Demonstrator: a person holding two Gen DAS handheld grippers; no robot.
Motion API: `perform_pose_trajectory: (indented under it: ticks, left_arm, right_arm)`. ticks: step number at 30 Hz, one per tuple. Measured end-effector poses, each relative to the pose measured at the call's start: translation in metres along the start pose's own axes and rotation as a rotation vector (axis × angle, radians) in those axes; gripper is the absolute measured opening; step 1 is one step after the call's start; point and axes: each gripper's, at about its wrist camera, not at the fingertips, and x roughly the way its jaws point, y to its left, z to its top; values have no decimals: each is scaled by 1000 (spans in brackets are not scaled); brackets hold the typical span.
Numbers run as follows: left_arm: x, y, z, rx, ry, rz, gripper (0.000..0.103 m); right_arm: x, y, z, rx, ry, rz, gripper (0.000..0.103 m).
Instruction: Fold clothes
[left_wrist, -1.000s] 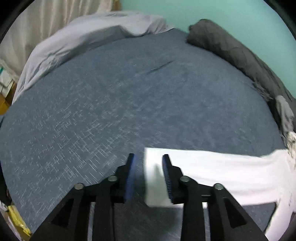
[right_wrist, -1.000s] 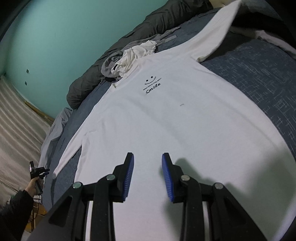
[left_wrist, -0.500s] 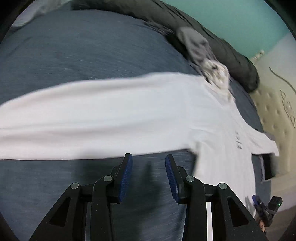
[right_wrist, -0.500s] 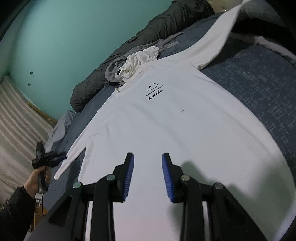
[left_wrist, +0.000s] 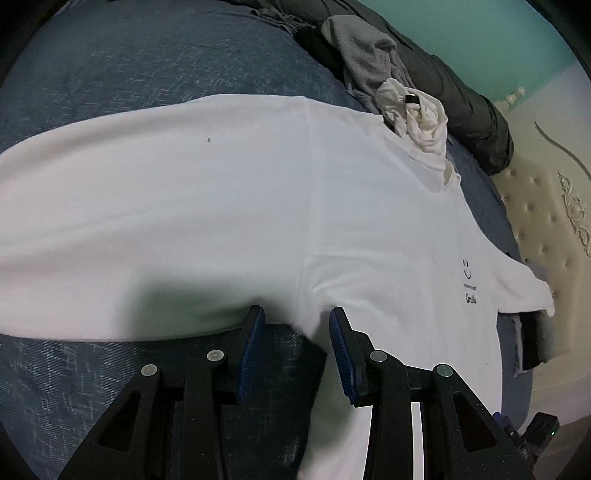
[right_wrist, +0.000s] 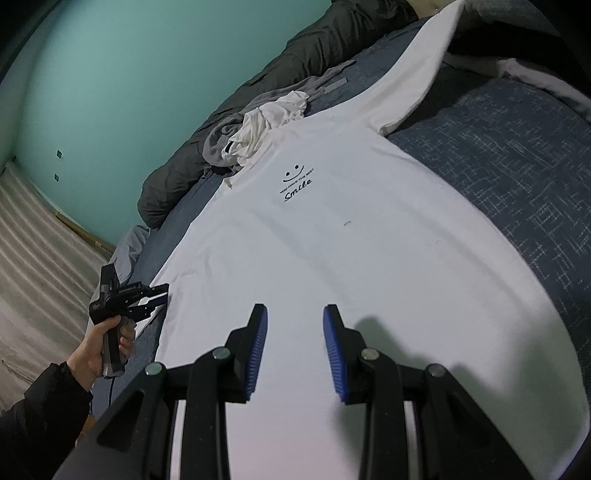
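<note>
White long-sleeve shirt (right_wrist: 332, 266) lies spread flat, print side up, on the blue bed cover (right_wrist: 517, 166) — collar at the far end against a crumpled white garment (right_wrist: 269, 122) and a grey one (left_wrist: 362, 62). Left gripper (left_wrist: 295, 332) sits at the armpit seam on the shirt's left edge, jaws closing with the fabric edge between the pads, not yet pinched. Right gripper (right_wrist: 293, 332) hovers over the near hem area — jaws apart, nothing between them. A hand (right_wrist: 99, 350) holds the left gripper's handle.
</note>
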Motion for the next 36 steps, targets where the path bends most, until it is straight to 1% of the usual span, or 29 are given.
perform_pose_trajectory:
  ticks: [1, 2, 6, 13, 17, 18, 22, 25, 27, 29, 31, 33, 36]
  left_arm:
    - [3, -2, 2, 14, 3, 10, 10]
    - [4, -3, 3, 21, 0, 17, 7]
    - [2, -3, 5, 35, -19, 8, 4]
    - [-9, 0, 13, 77, -51, 48, 4]
    - [-7, 0, 16, 109, -49, 76, 4]
    - [-7, -1, 16, 108, -46, 85, 7]
    - [-11, 3, 17, 88, -42, 115, 7]
    - [-20, 9, 12, 78, -29, 107, 8]
    - [-26, 6, 2, 93, -8, 91, 9]
    - [-33, 3, -8, 110, 15, 72, 13]
    - [-39, 0, -24, 121, 56, 51, 25]
    - [-45, -3, -40, 133, 98, 41, 27]
    - [-60, -8, -69, 158, 141, 35, 28]
  right_arm:
    - [0, 1, 0, -3, 1, 2, 31]
    - [1, 1, 0, -3, 2, 3, 31]
    - [0, 1, -1, -2, 2, 6, 31]
    - [0, -1, -1, 5, 1, 7, 31]
    - [0, -1, -1, 1, 5, 6, 31]
    - [0, -1, -1, 2, 4, 6, 31]
    - [-1, -3, -1, 8, 1, 9, 31]
    - [-2, -3, 0, 11, 0, 11, 31]
    - [-2, -3, 1, 11, -2, 13, 31]
    - [-5, -3, 3, 13, -6, 14, 31]
    - [-9, -3, 6, 16, -15, 11, 31]
    - [-14, -3, 10, 24, -12, 5, 31]
    - [-25, -6, 21, 36, 18, -28, 32]
